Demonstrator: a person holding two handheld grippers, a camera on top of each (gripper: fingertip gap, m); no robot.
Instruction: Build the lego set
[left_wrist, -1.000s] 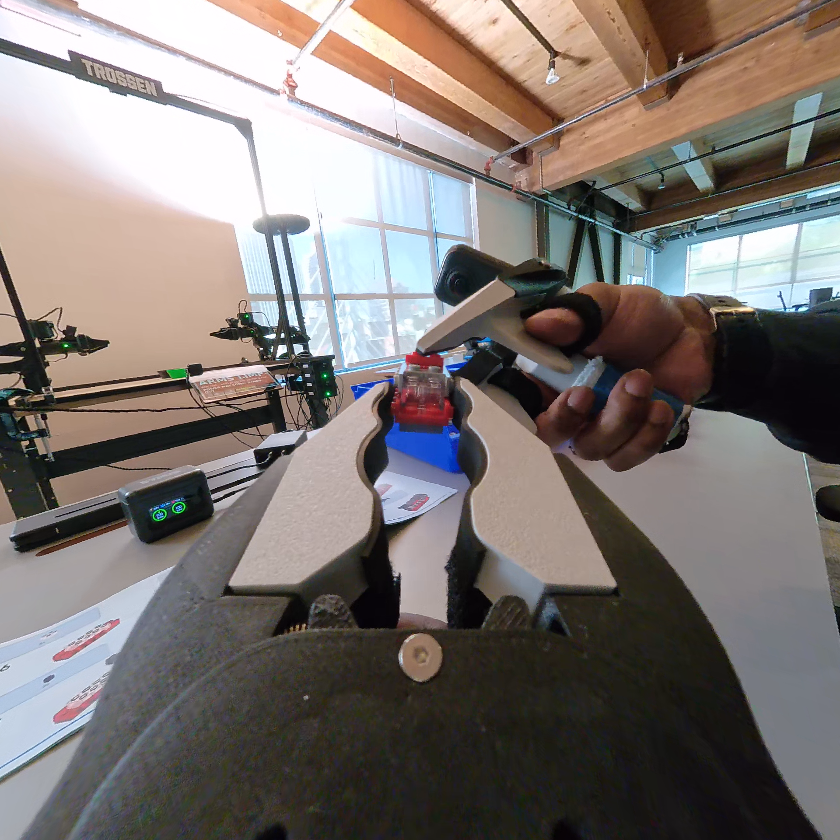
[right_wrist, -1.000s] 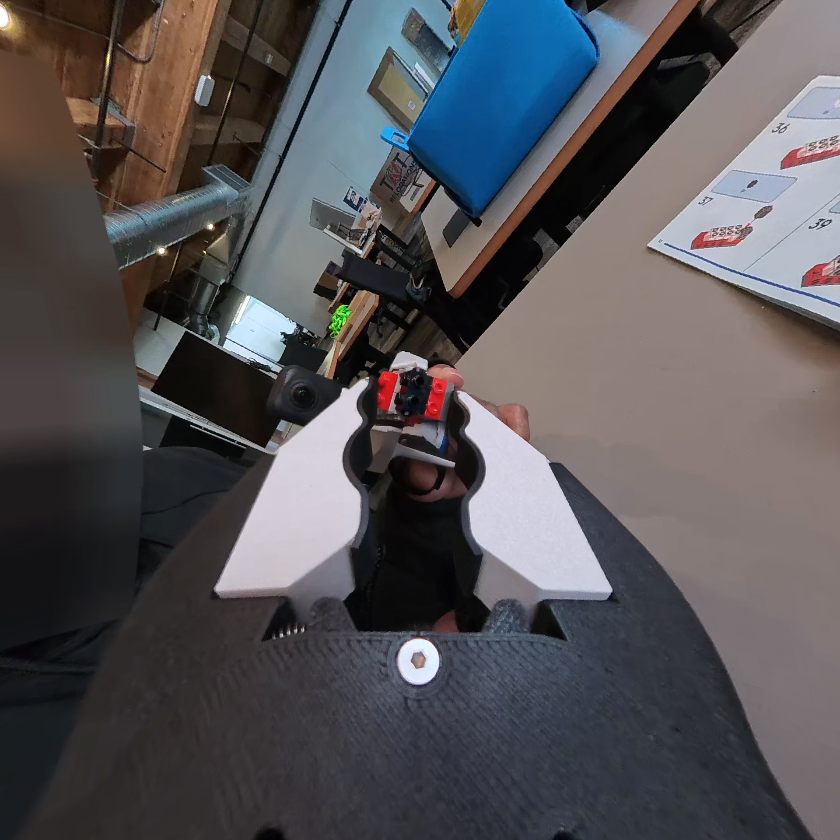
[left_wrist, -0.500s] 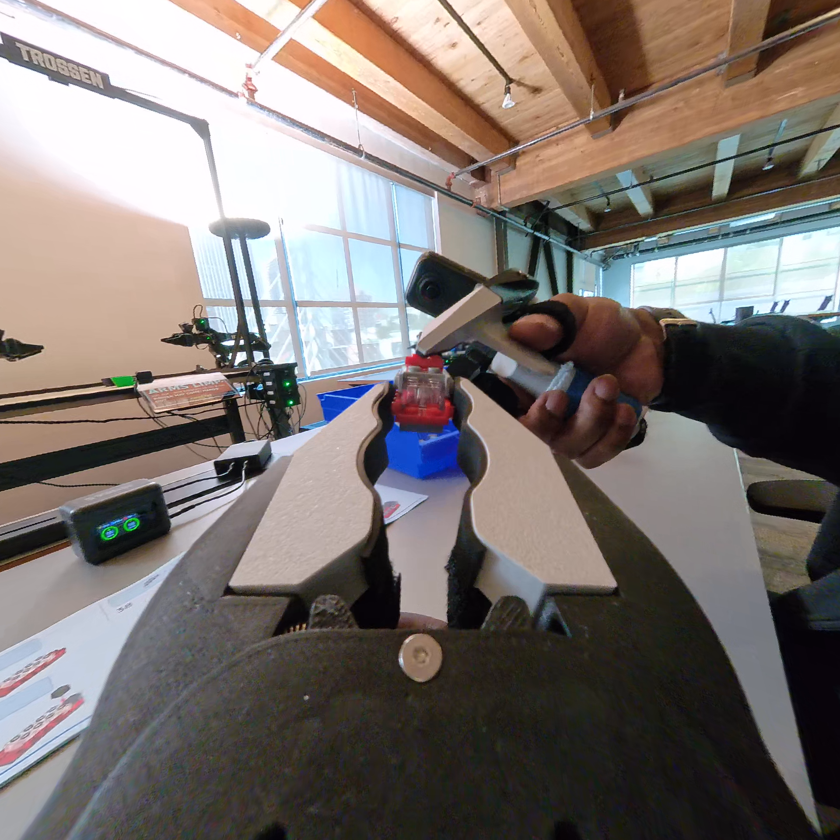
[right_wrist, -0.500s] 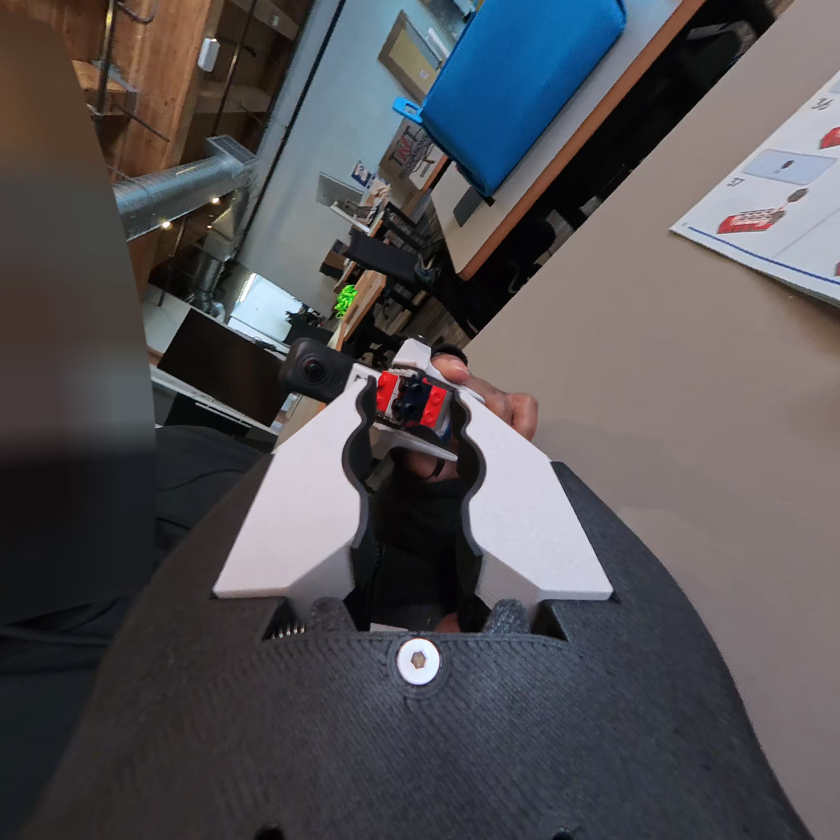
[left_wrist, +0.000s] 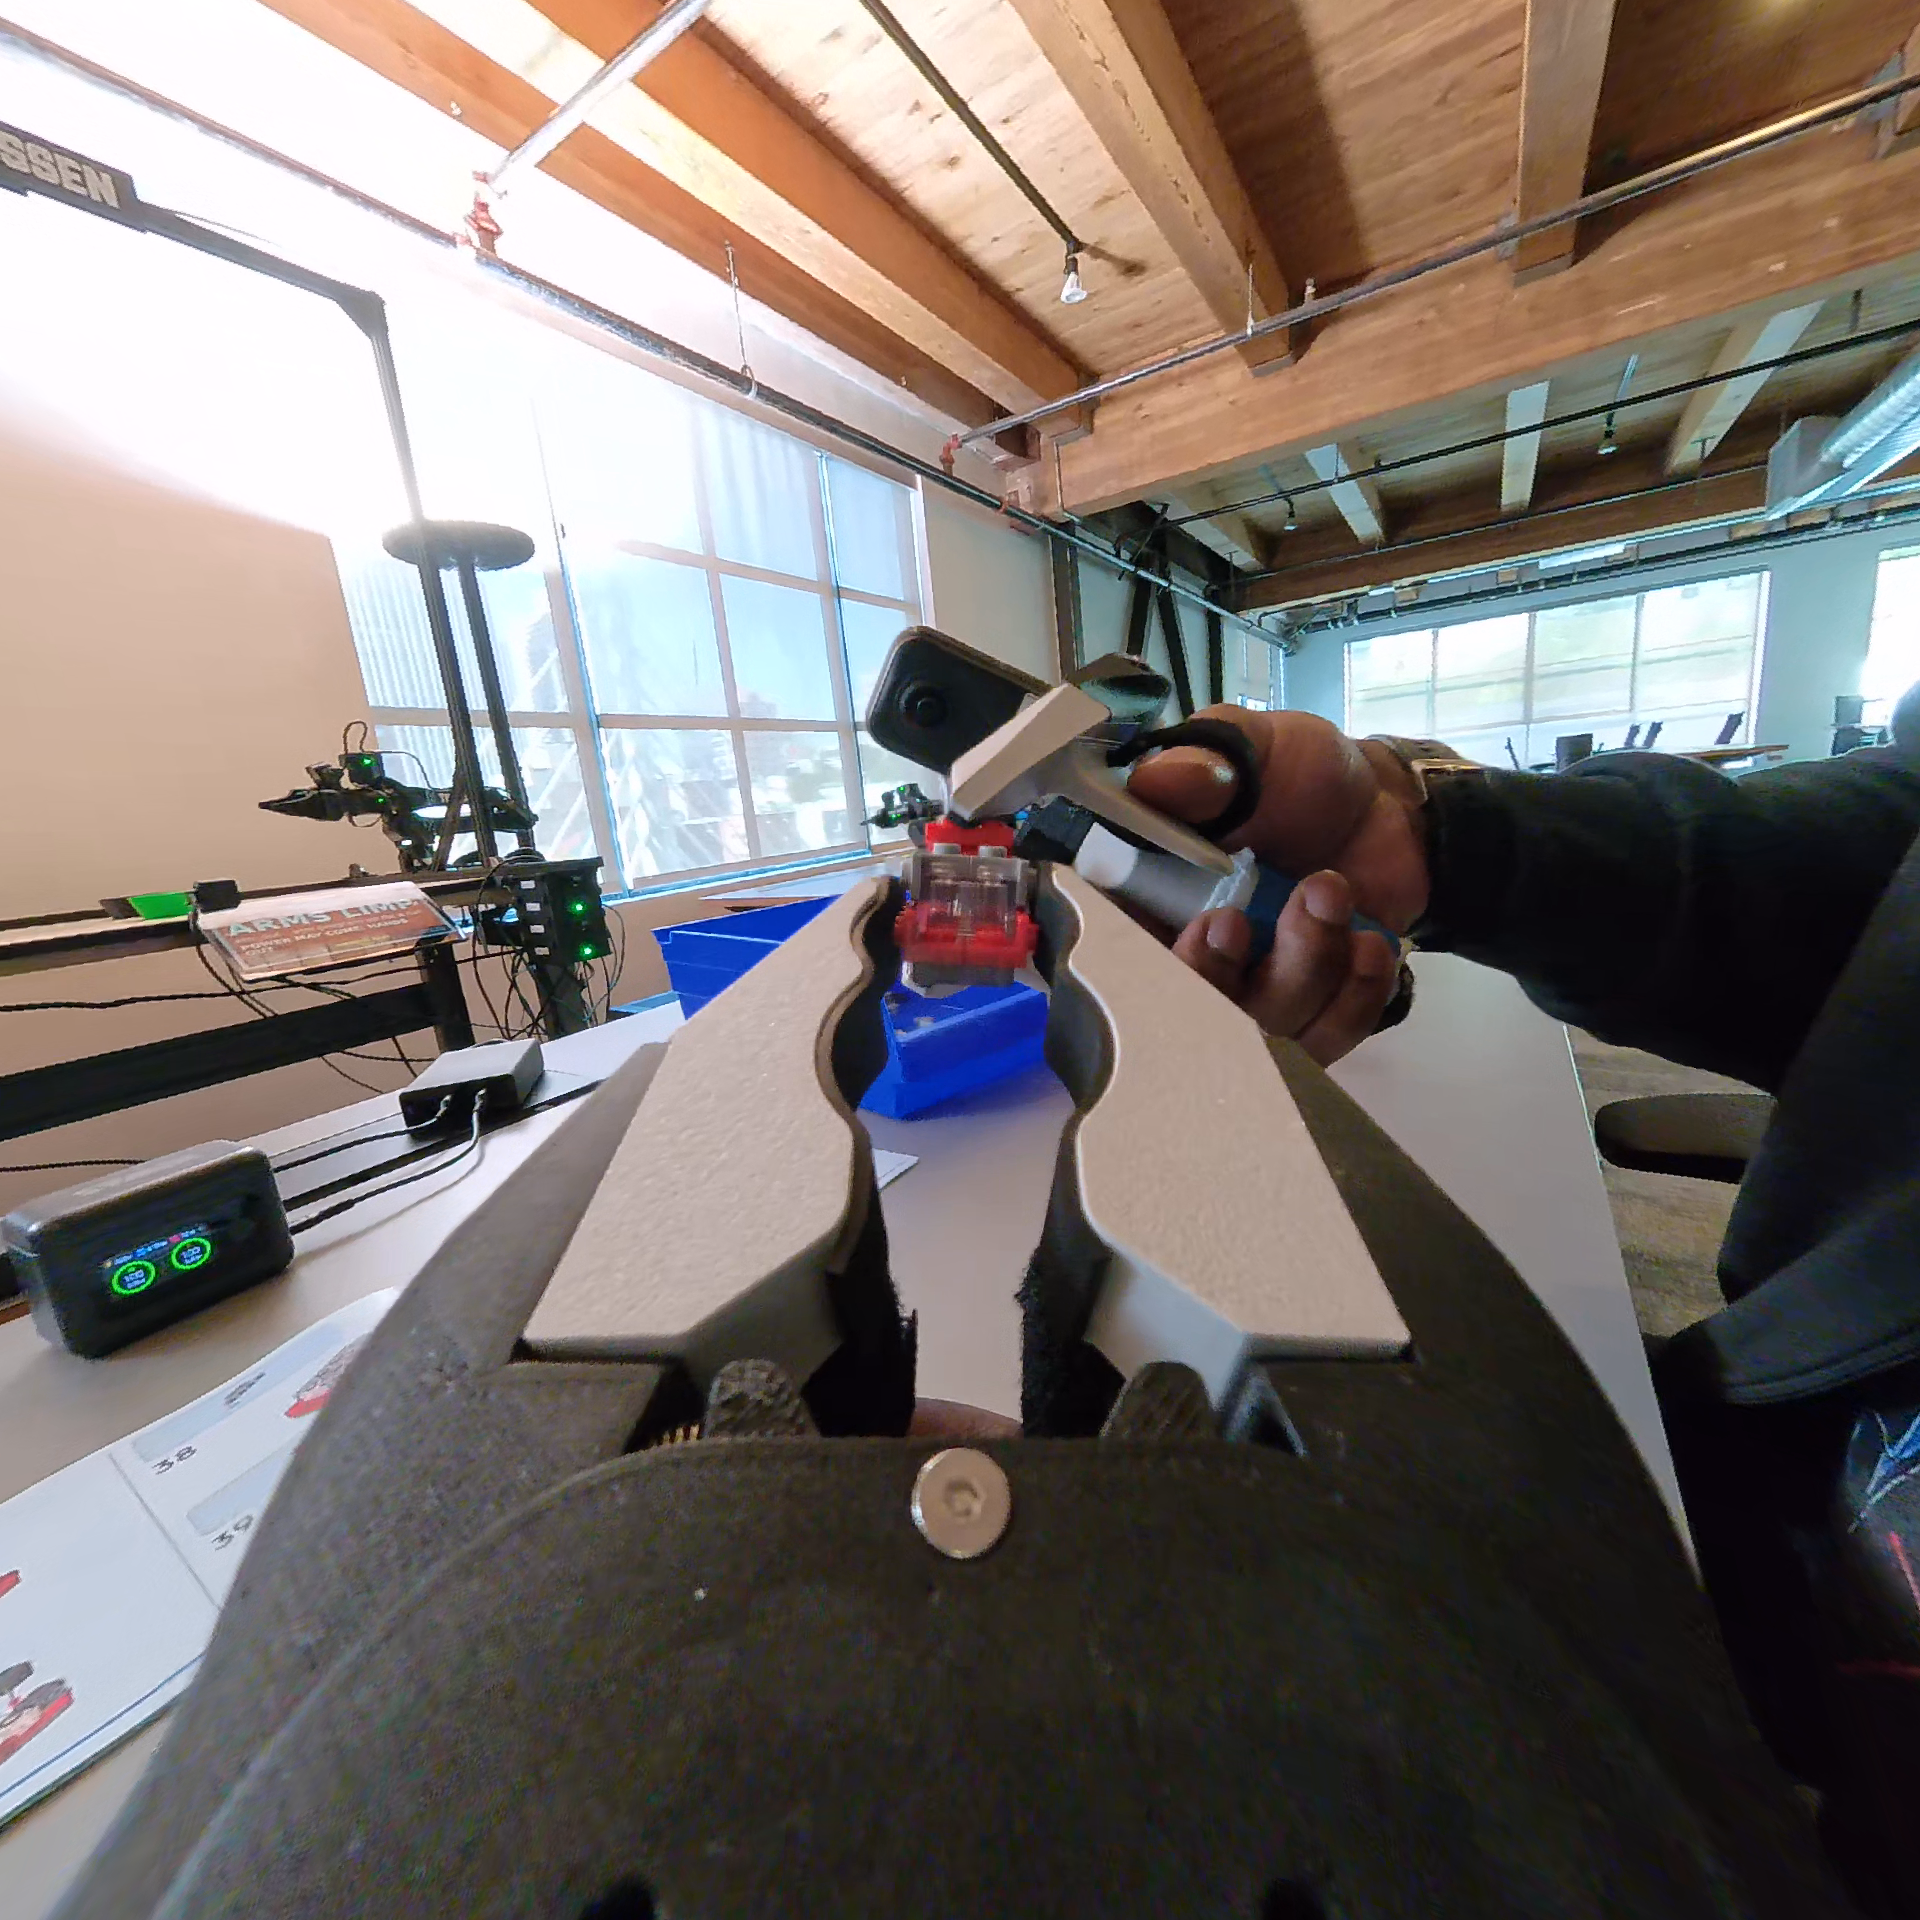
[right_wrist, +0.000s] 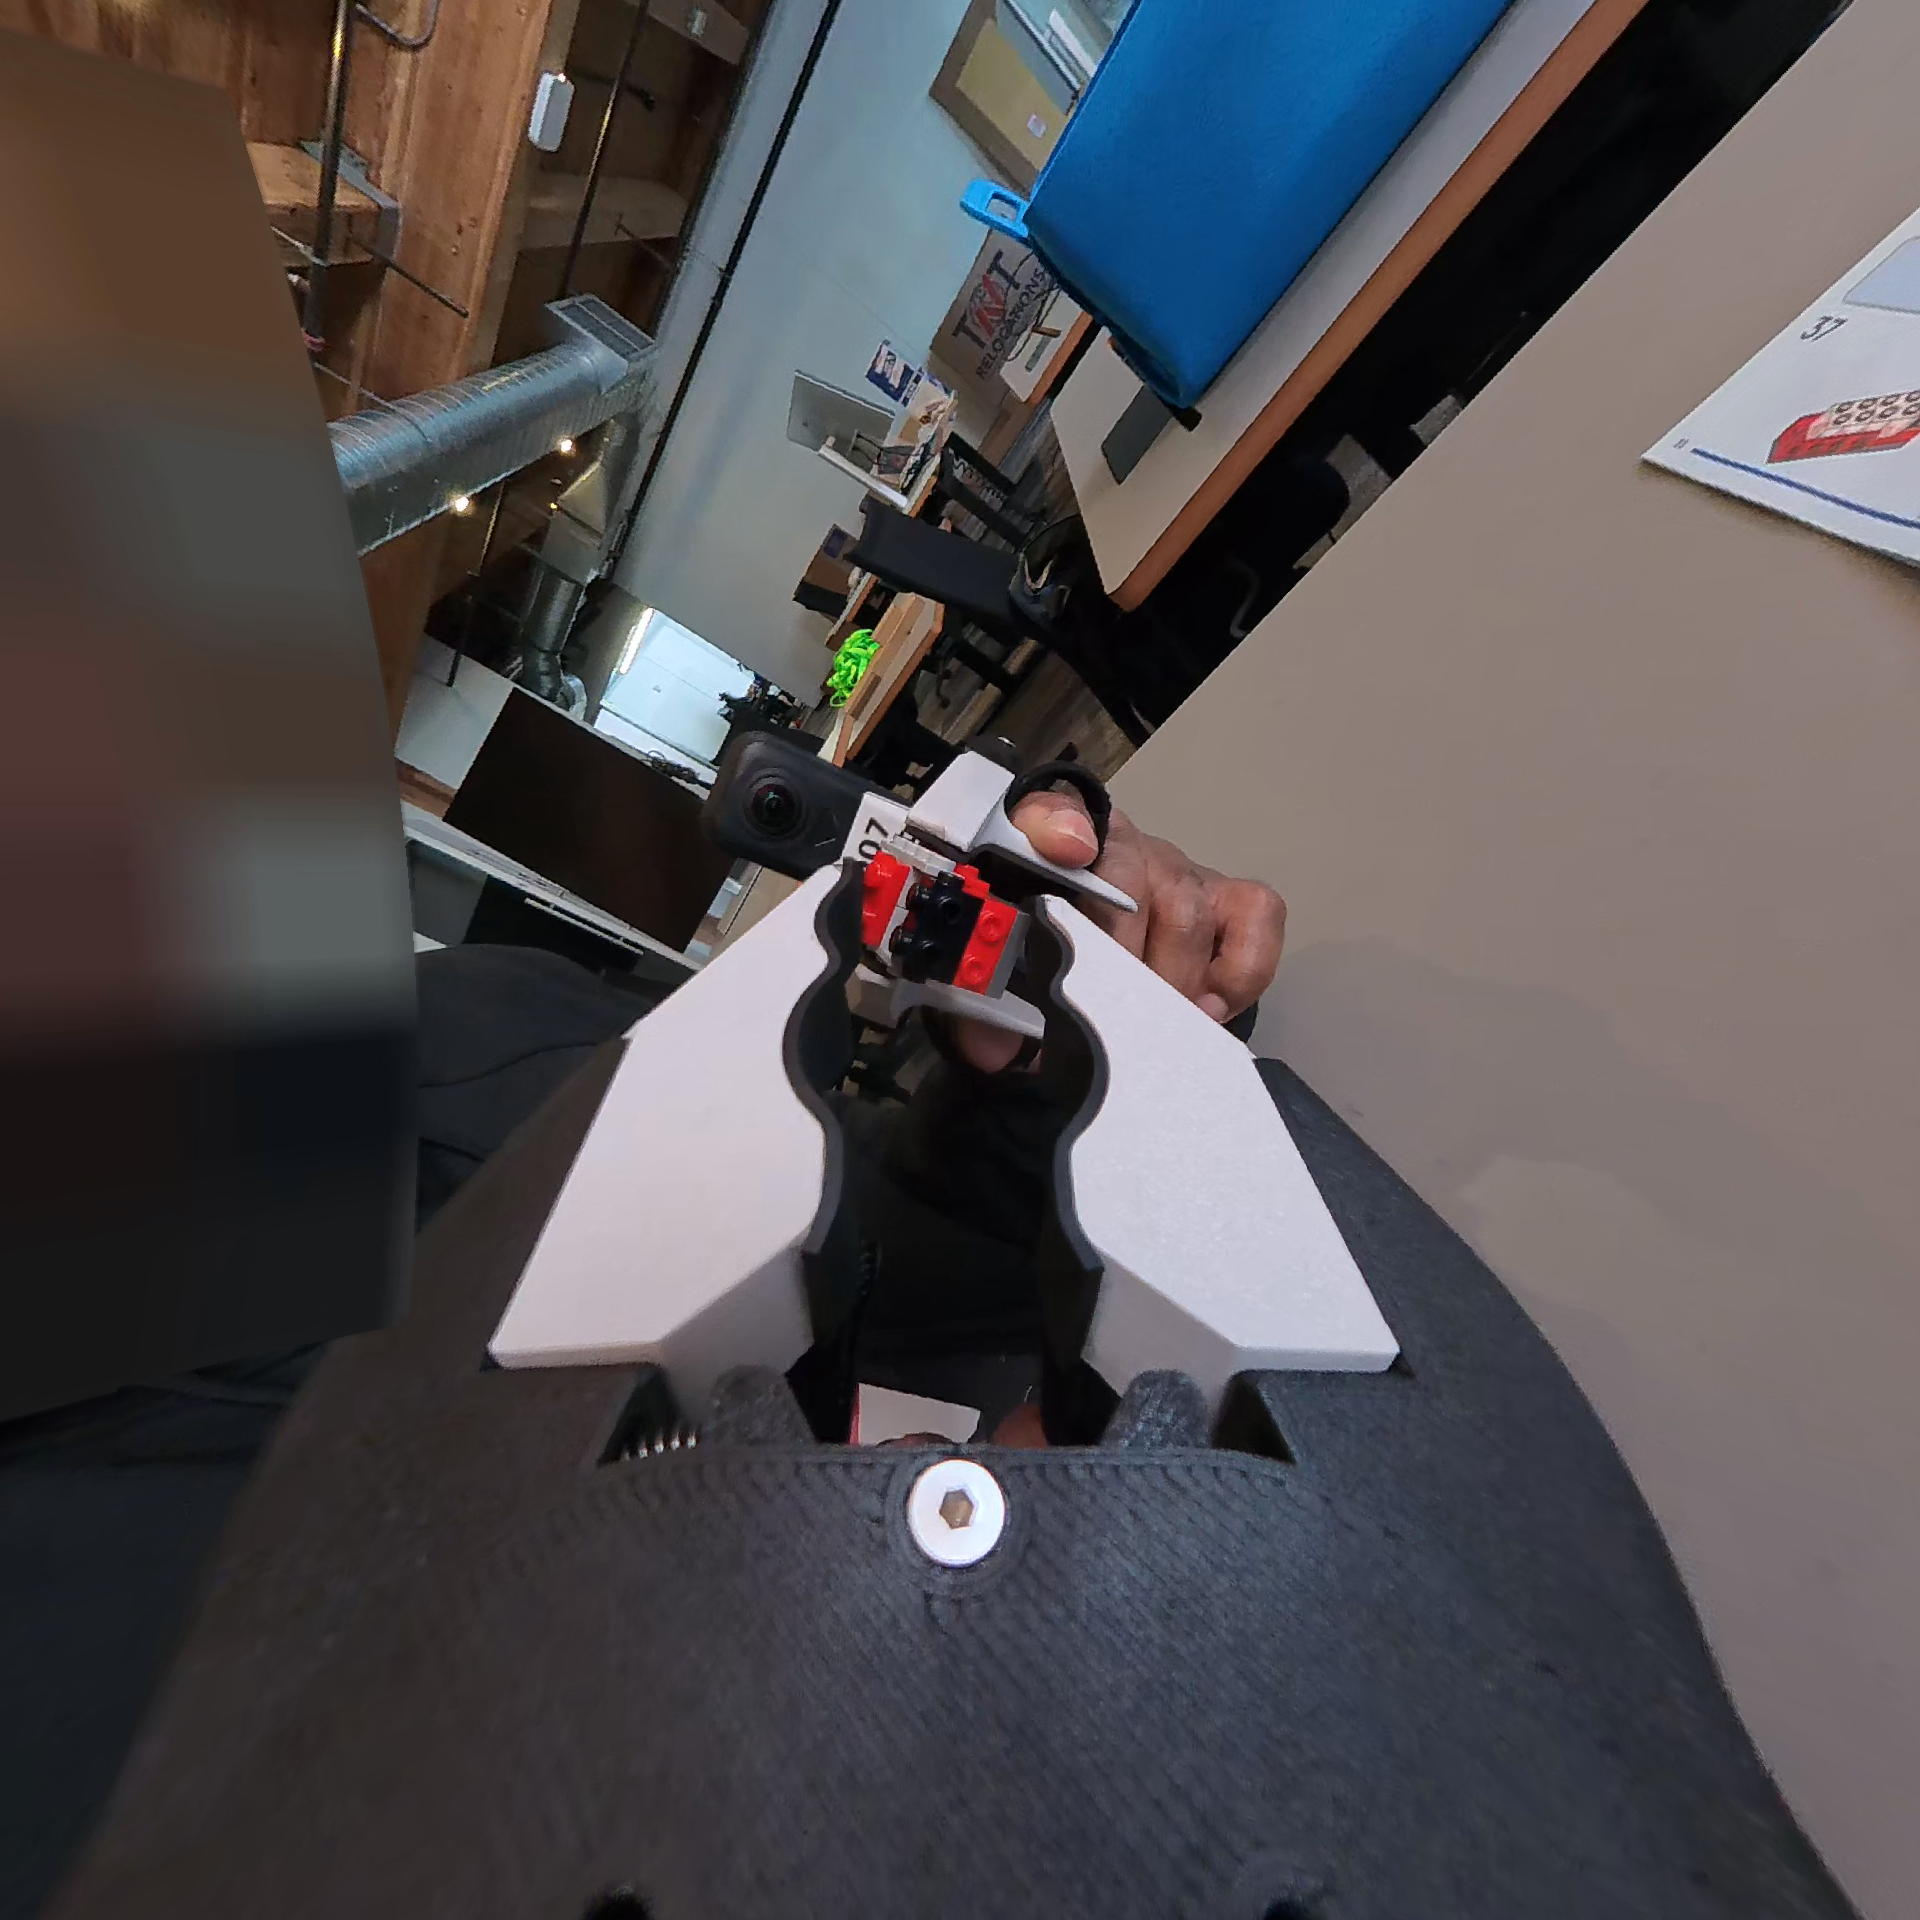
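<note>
My left tongs (left_wrist: 966, 940) are pinching the lego model (left_wrist: 968, 928) at their tips — a small red block with clear pieces on one face and grey trim, held in the air well above the desk (left_wrist: 1455, 1164). My right tongs (right_wrist: 940, 940) have their tips on either side of that model from the opposite end; that view shows the model's red sides and black studded centre, but I cannot tell whether those tips are pressing on the model or only bracketing it. In the left view the right tongs come in from 2 o'clock, carried in my right hand (left_wrist: 1299, 852). Progress, as I judge it: the model is a compact, multi-layer assembly, and the instruction sheet (left_wrist: 94, 1621) at 8 o'clock lies open at late-numbered steps, so most of the build looks done; what is left cannot be read from here, and I see no loose brick in either tongs. Count: one model, two tongs, one blue parts bin (left_wrist: 961, 1049) directly behind the model with a second blue bin (left_wrist: 748, 951) beyond it, one instruction sheet — and one small black device with two green rings (left_wrist: 145, 1242) at 9 o'clock.
</note>
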